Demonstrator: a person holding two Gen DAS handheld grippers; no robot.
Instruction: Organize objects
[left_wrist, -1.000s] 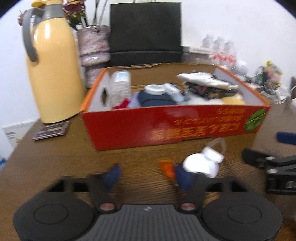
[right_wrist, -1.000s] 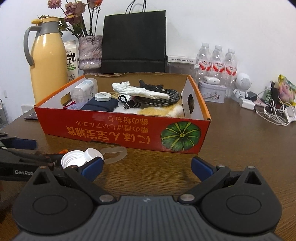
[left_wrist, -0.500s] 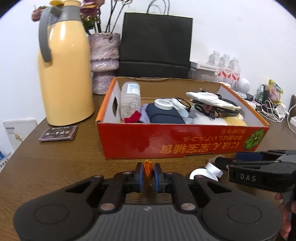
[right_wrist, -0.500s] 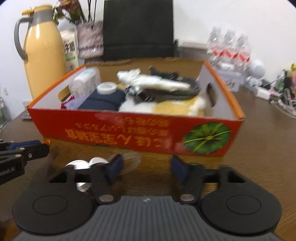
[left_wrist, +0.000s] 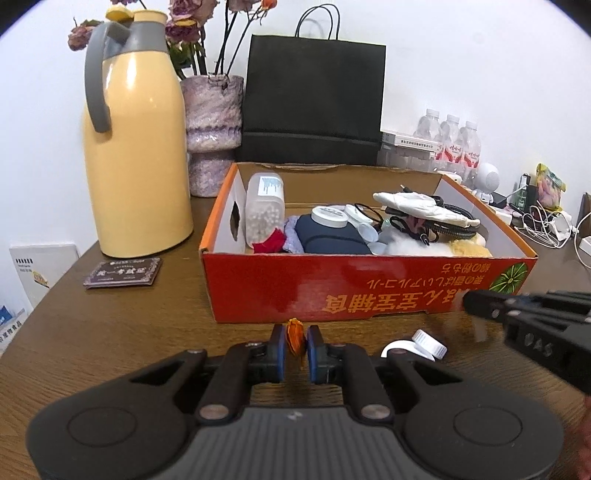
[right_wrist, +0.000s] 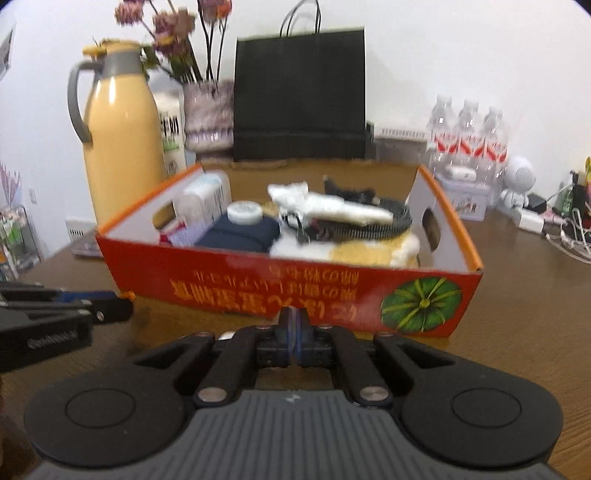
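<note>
My left gripper (left_wrist: 295, 350) is shut on a small orange scrap (left_wrist: 295, 334), held just in front of the red cardboard box (left_wrist: 332, 288). Two white bottle caps (left_wrist: 424, 343) lie on the brown table (left_wrist: 110, 332) to its right. My right gripper (right_wrist: 294, 332) is shut, pads together, with nothing visible between them. It faces the box (right_wrist: 258, 280). In the left wrist view the right gripper (left_wrist: 467, 301) comes in from the right, above the caps, with a pale blur at its tip that I cannot identify. The left gripper (right_wrist: 122, 308) shows at the left edge of the right wrist view.
The box holds a pill jar (left_wrist: 264, 210), a dark pouch (left_wrist: 332, 240), a white cloth and black cables. Behind it stand a yellow thermos (left_wrist: 136, 166), a vase (left_wrist: 212, 125), a black paper bag (left_wrist: 314, 99) and water bottles (left_wrist: 454, 144). A dark card (left_wrist: 123, 273) lies left; chargers and cords (left_wrist: 546, 225) right.
The right gripper's jaws went from wide open to fully shut, and it edged toward the box. The left gripper closed on the orange scrap and has held it since.
</note>
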